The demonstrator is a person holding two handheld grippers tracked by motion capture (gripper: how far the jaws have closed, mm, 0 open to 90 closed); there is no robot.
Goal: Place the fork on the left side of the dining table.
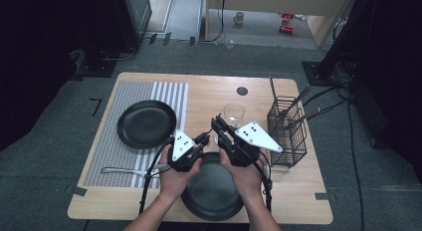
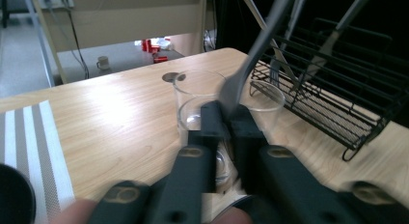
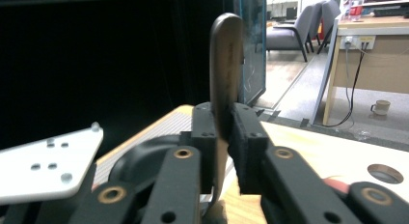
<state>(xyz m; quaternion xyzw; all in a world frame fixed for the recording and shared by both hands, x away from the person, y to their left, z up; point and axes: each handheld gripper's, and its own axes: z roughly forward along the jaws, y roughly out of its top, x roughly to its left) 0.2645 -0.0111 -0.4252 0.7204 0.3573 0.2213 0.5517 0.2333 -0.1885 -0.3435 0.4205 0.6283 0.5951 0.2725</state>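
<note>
I am looking at a light wooden table (image 1: 298,191) standing on grey carpet, with dark curtains at either side and an open doorway beyond. A striped placemat (image 1: 107,156) covers the table's left part and carries a black plate (image 1: 146,123), with a fork (image 1: 124,170) lying on the mat near its front edge. A second black plate (image 1: 211,193) sits at the near edge, under my two hands. At the right stands a black wire rack (image 1: 287,129) with utensil handles leaning out of it, and a clear glass (image 1: 233,114) stands just left of the rack.

My left gripper (image 1: 201,140) hovers over the near plate. In the left gripper view its jaws are closed together on the end of a grey metal utensil (image 2: 251,64) that slants up and away towards the rack, with the glass just behind the jaw tips.

My right gripper (image 1: 219,127) is just beside the left one, its tips close to the glass. In the right gripper view its jaws are clamped on a flat metal handle (image 3: 225,64) that rises upright between them. I cannot tell whether both grippers hold one piece of cutlery or two.
</note>
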